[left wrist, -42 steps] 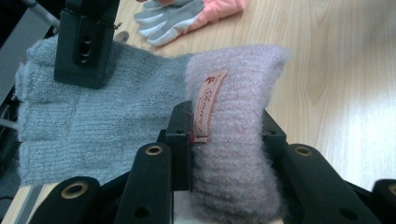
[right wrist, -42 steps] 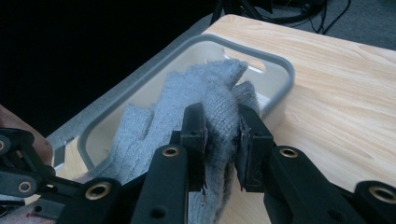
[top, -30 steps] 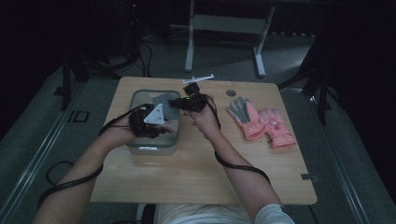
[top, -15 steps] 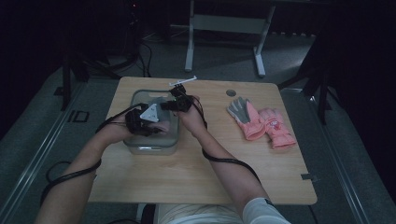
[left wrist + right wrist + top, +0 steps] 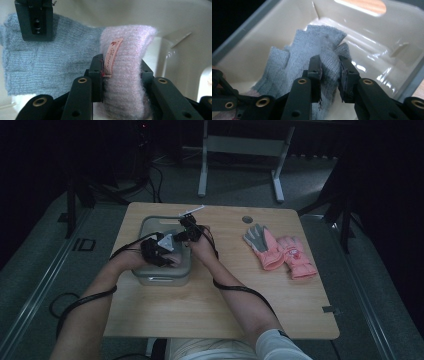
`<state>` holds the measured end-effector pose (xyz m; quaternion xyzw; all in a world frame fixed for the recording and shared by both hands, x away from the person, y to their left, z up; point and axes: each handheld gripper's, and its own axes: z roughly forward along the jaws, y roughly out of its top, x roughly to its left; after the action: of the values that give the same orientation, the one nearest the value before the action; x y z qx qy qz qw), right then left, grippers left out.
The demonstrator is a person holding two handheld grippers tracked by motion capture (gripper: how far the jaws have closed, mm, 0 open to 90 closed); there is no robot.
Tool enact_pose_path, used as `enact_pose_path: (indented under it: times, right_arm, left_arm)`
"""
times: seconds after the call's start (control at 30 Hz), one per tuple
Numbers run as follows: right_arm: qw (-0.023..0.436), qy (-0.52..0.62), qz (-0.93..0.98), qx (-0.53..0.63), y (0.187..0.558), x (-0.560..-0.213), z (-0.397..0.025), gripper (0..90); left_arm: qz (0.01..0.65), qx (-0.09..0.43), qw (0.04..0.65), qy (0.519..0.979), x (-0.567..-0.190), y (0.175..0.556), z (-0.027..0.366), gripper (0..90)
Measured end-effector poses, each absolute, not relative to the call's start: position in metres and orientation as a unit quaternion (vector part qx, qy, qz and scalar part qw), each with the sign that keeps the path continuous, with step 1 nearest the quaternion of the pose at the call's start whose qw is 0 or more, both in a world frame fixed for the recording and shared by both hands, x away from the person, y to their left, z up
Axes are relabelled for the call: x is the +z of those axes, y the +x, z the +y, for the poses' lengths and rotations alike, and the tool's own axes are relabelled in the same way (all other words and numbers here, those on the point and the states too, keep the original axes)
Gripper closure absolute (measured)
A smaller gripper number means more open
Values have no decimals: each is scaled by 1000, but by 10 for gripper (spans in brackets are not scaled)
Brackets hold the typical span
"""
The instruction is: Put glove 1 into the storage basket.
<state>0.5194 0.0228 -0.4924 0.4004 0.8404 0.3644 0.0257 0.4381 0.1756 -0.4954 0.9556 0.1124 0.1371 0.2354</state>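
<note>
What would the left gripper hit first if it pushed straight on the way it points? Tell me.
The left gripper is already shut on the pink knit glove, so that moves with it. Straight beyond, the first thing looks to be the bin and its pale inner wall, though depth is hard to judge. The grey glove lies to one side.

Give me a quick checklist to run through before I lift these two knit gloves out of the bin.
1. Left gripper shut on the pink knit glove: ok, its fingers pinch the cuff beside the label.
2. Right gripper shut on the grey knit glove: ok, a fold of knit sits between its fingers.
3. Each gripper holds one glove alone: cannot tell, the two gloves lie against each other in the bin.
4. Both gloves inside the bin: ok.
5. Free table for setting them down: ok, bare wood in front of the bin.
6. Pink padded gloves out of the way: ok, they lie apart, right of the bin.
</note>
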Motion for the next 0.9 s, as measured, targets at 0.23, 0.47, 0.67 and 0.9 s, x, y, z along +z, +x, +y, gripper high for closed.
enact_pose_path:
  times: [0.23, 0.47, 0.67, 0.9]
  right_arm:
    - [43, 390, 848, 356, 520, -492, 22, 639]
    - [43, 390, 833, 391, 515, -478, -2, 600]
    - [39, 370, 830, 416, 506, -465, -16, 568]
    - [42, 336, 831, 440, 485, -446, -33, 533]
  left_arm:
    - [119, 119, 205, 964, -502, 444, 171, 659]
    - [134, 106, 194, 966, -502, 449, 168, 594]
    - [152, 102, 206, 961, -496, 448, 173, 433]
    - [181, 123, 231, 948, -479, 440, 180, 303]
